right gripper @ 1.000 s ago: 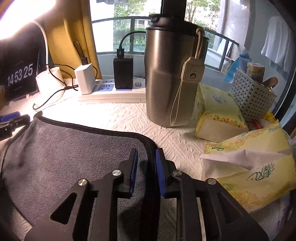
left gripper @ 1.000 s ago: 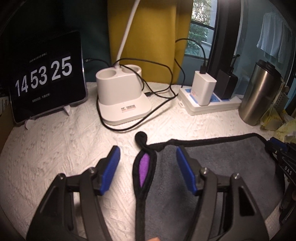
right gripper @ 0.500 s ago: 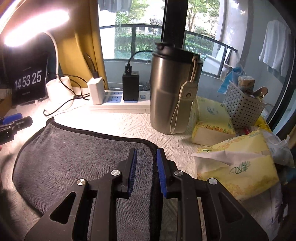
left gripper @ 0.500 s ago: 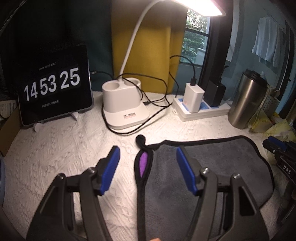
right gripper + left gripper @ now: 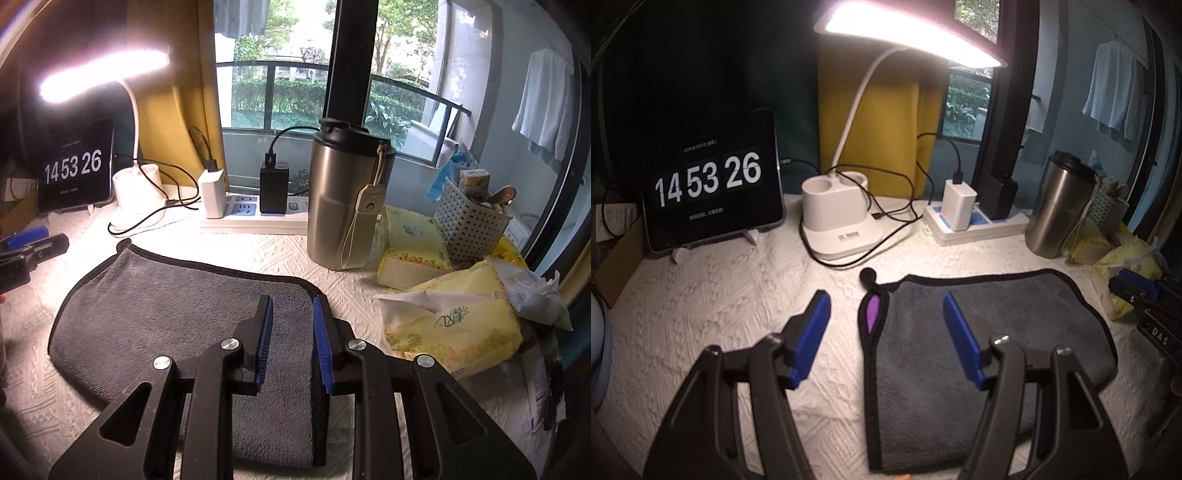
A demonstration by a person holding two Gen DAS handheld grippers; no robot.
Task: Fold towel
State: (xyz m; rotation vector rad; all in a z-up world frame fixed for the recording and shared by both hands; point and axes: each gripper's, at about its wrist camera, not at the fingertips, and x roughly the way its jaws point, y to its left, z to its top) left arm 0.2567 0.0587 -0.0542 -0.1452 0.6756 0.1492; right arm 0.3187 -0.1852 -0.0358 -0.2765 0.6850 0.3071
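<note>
A grey towel (image 5: 990,325) with black trim lies folded flat on the white textured table cover; a purple patch shows at its left edge. It also shows in the right wrist view (image 5: 177,317). My left gripper (image 5: 882,332) is wide open above the towel's left edge, holding nothing. My right gripper (image 5: 291,332) is open with a narrow gap, raised above the towel's right edge, holding nothing. The right gripper's tip shows at the right edge of the left wrist view (image 5: 1137,291).
At the back stand a tablet clock (image 5: 713,181), a lit white desk lamp base (image 5: 838,218), a power strip with chargers (image 5: 971,218) and a steel tumbler (image 5: 347,199). Tissue packs (image 5: 450,328) and a grey basket (image 5: 469,221) crowd the right side.
Both grippers have risen and pulled back from the towel. The right gripper's jaws have opened slightly and let go of the towel's edge. The towel lies still.
</note>
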